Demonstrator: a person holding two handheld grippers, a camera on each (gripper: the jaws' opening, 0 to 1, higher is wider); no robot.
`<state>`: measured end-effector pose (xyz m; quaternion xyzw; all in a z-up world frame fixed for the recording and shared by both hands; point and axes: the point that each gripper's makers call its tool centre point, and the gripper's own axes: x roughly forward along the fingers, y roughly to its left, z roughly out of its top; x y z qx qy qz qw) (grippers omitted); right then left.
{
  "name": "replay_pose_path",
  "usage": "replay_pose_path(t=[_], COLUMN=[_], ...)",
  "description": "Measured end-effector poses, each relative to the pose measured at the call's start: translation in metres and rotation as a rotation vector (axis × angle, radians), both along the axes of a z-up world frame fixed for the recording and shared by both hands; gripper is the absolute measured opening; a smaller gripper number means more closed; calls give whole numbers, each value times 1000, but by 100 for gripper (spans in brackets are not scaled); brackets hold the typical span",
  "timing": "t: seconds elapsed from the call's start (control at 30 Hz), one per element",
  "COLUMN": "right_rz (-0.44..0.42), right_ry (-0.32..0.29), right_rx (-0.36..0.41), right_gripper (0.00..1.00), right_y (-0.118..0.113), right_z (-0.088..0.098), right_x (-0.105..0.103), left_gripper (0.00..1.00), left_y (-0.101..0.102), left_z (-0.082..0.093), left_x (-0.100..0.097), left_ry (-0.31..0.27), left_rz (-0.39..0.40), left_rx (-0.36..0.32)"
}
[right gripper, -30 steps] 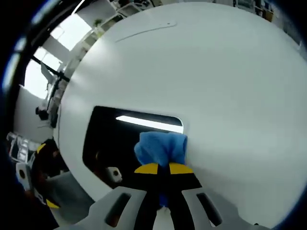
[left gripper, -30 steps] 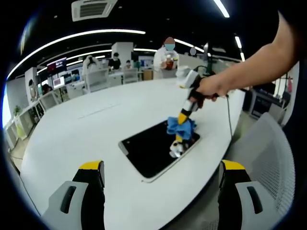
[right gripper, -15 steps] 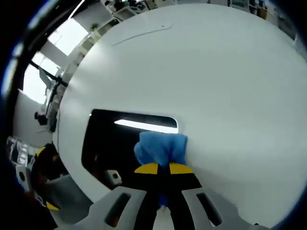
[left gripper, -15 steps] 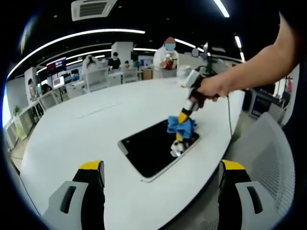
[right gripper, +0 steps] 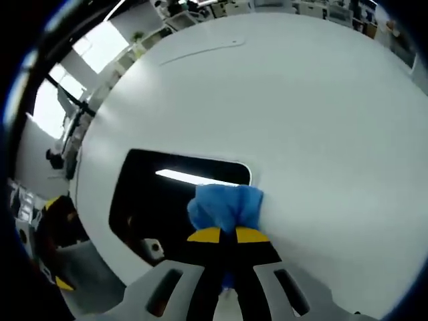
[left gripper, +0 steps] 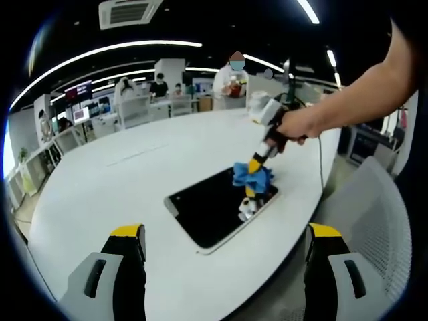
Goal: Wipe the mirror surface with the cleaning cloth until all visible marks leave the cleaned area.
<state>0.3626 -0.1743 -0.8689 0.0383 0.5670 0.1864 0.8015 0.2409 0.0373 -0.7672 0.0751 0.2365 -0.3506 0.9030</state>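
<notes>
A dark rectangular mirror (left gripper: 214, 208) with a pale rim lies flat near the edge of a white table (left gripper: 120, 180). My right gripper (left gripper: 254, 164), held by a person's hand, is shut on a bunched blue cloth (left gripper: 252, 175) that presses on the mirror's far right corner. In the right gripper view the cloth (right gripper: 225, 207) bulges past the yellow-tipped jaws of that gripper (right gripper: 223, 235) and rests on the mirror (right gripper: 160, 200) by its right edge. My left gripper (left gripper: 224, 234) hangs open above the table's near side, well short of the mirror, holding nothing.
The table (right gripper: 301, 120) is broad, round and white. A grey chair (left gripper: 371, 221) stands to the right of it. Desks, monitors and several people (left gripper: 235, 77) fill the office behind. The person's arm (left gripper: 361, 87) reaches in from the right.
The right gripper has tilted slightly while the cloth stays on the mirror's far right corner. The left gripper has not moved.
</notes>
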Motion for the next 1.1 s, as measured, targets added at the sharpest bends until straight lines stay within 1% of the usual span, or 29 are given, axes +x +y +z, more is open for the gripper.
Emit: replay_pose_path(t=[0.07,0.17,0.23,0.33,0.47,0.7,1.1], right_rz=[-42,-68,-59,-63,-78,-62,-93], right_ry=[4,10,8,8,4,6,14], right_rx=[36,51,28,12,16,13,35], right_gripper=[0,0,0,0,0,0,0], right_y=[0,0,2,2,1,0,0], right_z=[1,1,2,1,1,-2,-2], right_x=[0,-1,-2,-1,-3,-11,-31], left_gripper=[100,100,100,100,100,100,100], left_y=[0,2,2,0,1,0,-1], left_z=[1,2,1,0,1,0,2], left_x=[0,2,2,0,1,0,-2], left_ry=[-1,-2,0,-9,-15,-16,-17], left_rz=[1,11,13,1,9,5,-1], left_rx=[-8,-19,-14,-3,-2,7,-3])
